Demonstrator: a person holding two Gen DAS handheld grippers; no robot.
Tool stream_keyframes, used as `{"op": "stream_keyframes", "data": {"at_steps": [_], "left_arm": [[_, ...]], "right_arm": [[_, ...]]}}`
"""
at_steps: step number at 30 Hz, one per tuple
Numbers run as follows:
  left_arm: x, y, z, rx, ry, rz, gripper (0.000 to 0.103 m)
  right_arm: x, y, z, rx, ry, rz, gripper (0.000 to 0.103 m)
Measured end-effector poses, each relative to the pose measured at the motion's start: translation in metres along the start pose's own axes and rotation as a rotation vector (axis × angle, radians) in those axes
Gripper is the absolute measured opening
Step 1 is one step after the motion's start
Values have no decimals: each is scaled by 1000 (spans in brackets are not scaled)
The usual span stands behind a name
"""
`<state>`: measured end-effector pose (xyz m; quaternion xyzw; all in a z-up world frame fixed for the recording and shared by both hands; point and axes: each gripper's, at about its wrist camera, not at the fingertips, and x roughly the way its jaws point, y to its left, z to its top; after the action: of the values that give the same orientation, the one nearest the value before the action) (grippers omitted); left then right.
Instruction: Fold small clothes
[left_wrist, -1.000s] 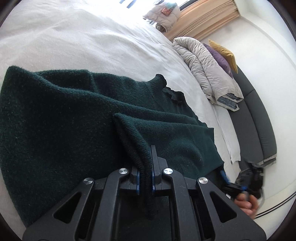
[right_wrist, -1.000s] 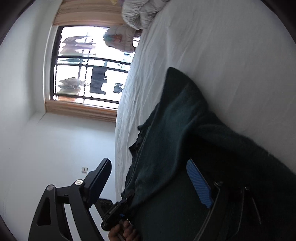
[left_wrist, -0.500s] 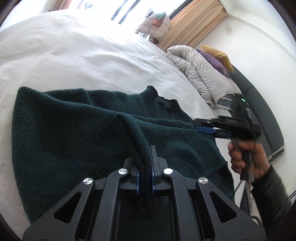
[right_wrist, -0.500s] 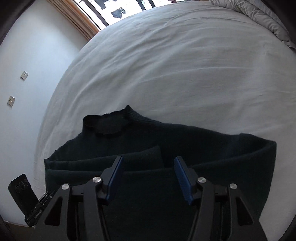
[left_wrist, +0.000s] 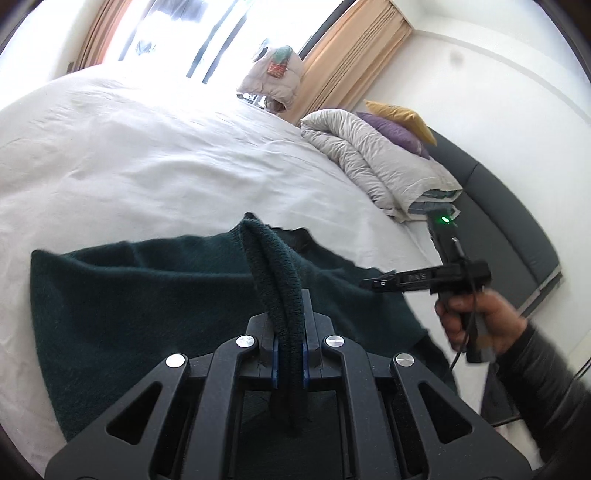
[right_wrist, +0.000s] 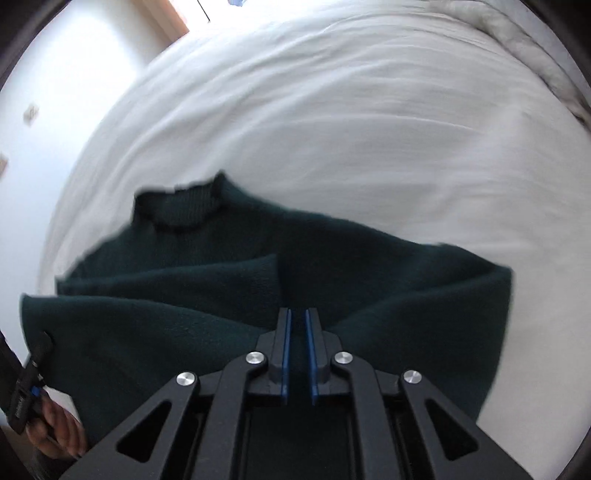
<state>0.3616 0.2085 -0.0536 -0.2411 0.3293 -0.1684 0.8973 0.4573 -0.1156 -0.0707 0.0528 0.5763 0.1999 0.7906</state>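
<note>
your white bed (left_wrist: 147, 158) takes up most of both views, with a rumpled pale duvet (left_wrist: 373, 155) heaped at its far end, a purple pillow (left_wrist: 395, 129) and a yellow pillow (left_wrist: 399, 112) on top of it, against a dark grey headboard (left_wrist: 498, 206).

the dark green sweater (right_wrist: 221, 280) lies spread across the near part of the bed, collar away from you in the right wrist view, one fold lying over its front.

your left gripper (left_wrist: 289, 360) is clamped on a ribbed edge of the sweater, which rises from the body of the garment into the jaws and hangs out behind them.

your right gripper (right_wrist: 297, 354) points down over the sweater's middle; its jaws have just been closing and now stand narrow, blue pads with a slim gap, and you can see no cloth pinched between them. your right hand (left_wrist: 476, 321) grips its handle beside the sweater's edge.
</note>
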Motion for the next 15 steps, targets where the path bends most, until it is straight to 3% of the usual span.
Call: {"op": "stream_keyframes", "data": {"at_steps": [1, 3, 5, 8, 11, 13, 15], "left_arm": [[-1, -1, 8, -20, 2, -16, 7], [-5, -8, 28, -44, 2, -51, 7], [-9, -17, 47, -53, -4, -84, 7], [-12, -34, 75, -62, 6, -128, 7], [-10, -54, 88, -37, 20, -120, 7], [-14, -65, 89, -26, 15, -117, 7], [-20, -69, 90, -39, 2, -124, 7]], "right_arm": [[-18, -9, -10, 70, -71, 96, 43], [-47, -24, -43, 193, -194, 258, 59], [-59, -29, -85, 286, -258, 417, 59], [-47, -18, -150, 402, -262, 635, 59], [-13, 6, -175, 463, -189, 661, 58], [8, 11, -171, 544, -193, 646, 58], [25, 11, -160, 636, -215, 601, 49]]}}
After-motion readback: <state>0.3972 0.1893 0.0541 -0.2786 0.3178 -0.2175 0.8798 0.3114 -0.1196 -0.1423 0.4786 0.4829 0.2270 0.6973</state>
